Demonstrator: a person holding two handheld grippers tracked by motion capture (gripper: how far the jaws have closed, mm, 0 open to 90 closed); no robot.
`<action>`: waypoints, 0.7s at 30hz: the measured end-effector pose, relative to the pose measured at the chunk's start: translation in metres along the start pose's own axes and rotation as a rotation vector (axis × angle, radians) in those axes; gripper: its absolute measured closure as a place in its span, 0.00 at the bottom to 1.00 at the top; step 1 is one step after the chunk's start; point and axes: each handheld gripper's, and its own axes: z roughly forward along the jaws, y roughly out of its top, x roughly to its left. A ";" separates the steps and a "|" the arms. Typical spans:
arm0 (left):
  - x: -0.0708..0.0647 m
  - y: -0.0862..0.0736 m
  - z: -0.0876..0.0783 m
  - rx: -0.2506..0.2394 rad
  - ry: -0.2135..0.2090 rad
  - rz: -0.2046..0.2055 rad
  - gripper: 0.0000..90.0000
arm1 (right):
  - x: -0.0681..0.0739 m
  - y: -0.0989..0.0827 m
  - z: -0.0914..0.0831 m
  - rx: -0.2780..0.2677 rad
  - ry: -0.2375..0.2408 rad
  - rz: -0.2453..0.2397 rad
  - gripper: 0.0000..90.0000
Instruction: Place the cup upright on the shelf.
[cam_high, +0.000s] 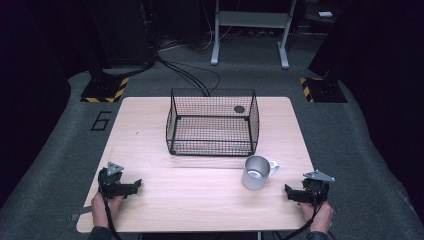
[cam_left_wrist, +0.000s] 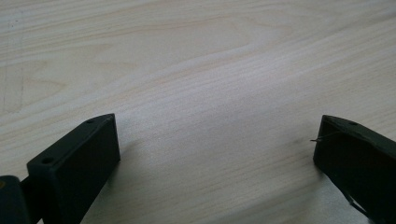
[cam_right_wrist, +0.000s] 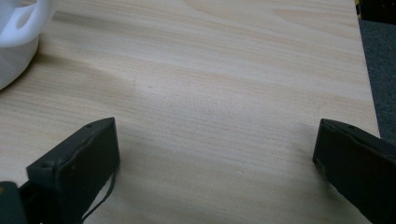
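Note:
A white mug (cam_high: 257, 171) with its handle to the right stands on the wooden table (cam_high: 200, 200), right of centre, just in front of a black wire basket (cam_high: 213, 121). My left gripper (cam_high: 136, 186) rests near the table's front left, held by a hand, its jaws wide open over bare wood (cam_left_wrist: 215, 140). My right gripper (cam_high: 289, 192) lies at the front right, a short way right of the mug, also open. In the right gripper view the mug (cam_right_wrist: 18, 37) shows at the top left corner, apart from the jaws.
The basket holds nothing but a small dark round tag (cam_high: 239, 109) on its back wall. Grey carpet (cam_high: 350, 150) surrounds the table; the table's right edge (cam_right_wrist: 369, 93) lies close to my right gripper. Stand bases with yellow-black tape (cam_high: 106, 89) sit behind.

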 end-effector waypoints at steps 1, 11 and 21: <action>0.000 0.000 0.000 0.000 0.000 0.000 0.00 | 0.000 0.000 0.000 0.003 0.001 -0.004 0.00; 0.000 0.000 0.000 -0.001 -0.001 0.001 0.00 | -0.001 0.003 -0.001 0.021 0.007 0.016 0.01; 0.000 0.000 0.000 -0.001 -0.001 0.001 0.00 | 0.008 0.017 -0.025 -0.012 0.058 0.039 0.00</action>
